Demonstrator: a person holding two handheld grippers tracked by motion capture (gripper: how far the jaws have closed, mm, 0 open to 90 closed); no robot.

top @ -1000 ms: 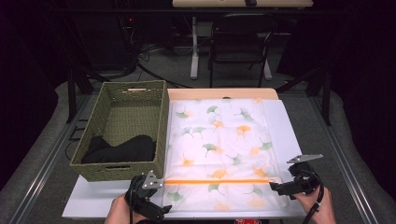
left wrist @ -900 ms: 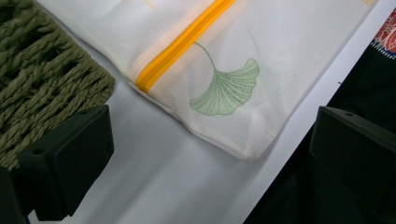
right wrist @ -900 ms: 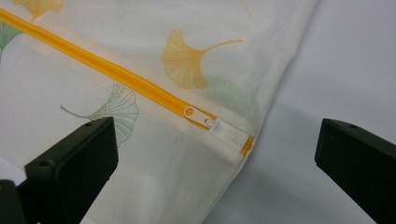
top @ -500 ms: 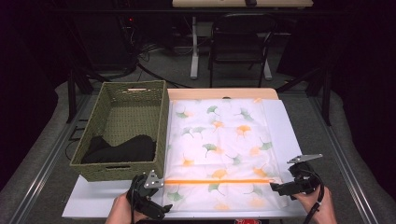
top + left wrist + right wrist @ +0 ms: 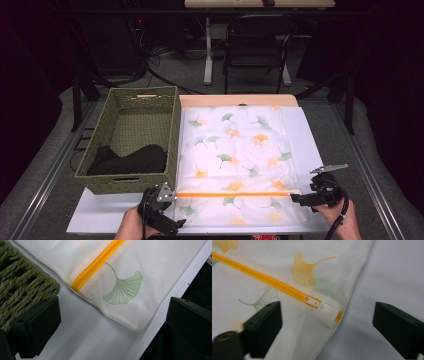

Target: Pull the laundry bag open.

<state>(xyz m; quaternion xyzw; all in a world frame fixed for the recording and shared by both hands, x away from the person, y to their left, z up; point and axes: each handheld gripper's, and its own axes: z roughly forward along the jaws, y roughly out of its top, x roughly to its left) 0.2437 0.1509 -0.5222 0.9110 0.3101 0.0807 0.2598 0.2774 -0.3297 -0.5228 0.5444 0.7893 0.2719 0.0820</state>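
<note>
Mesh bag (image 5: 235,160): flat on the white board (image 5: 305,135), printed with ginkgo leaves, just right of the basket (image 5: 140,125).

Zipper (image 5: 235,194): an orange line across the bag near your edge, its long axis running from your left gripper toward your right.

Zipper pull (image 5: 312,301): white, lying at the zipper's right-hand end, close to the bag's edge. In the right gripper view it sits between and just ahead of the jaws. It is the part your next move most likely turns on, and your right hand is much the nearer.

Right gripper (image 5: 300,198): jaws wide apart, though they have just been closing a little; nothing pressed between them, and the pull is untouched.

Left gripper (image 5: 172,227): at the bag's near left corner (image 5: 136,326), jaws spread wide and holding nothing; the zipper's left end (image 5: 75,287) lies just ahead, with the basket wall beside one jaw.

Basket contents: dark cloth (image 5: 130,161), well apart from both grippers.
</note>
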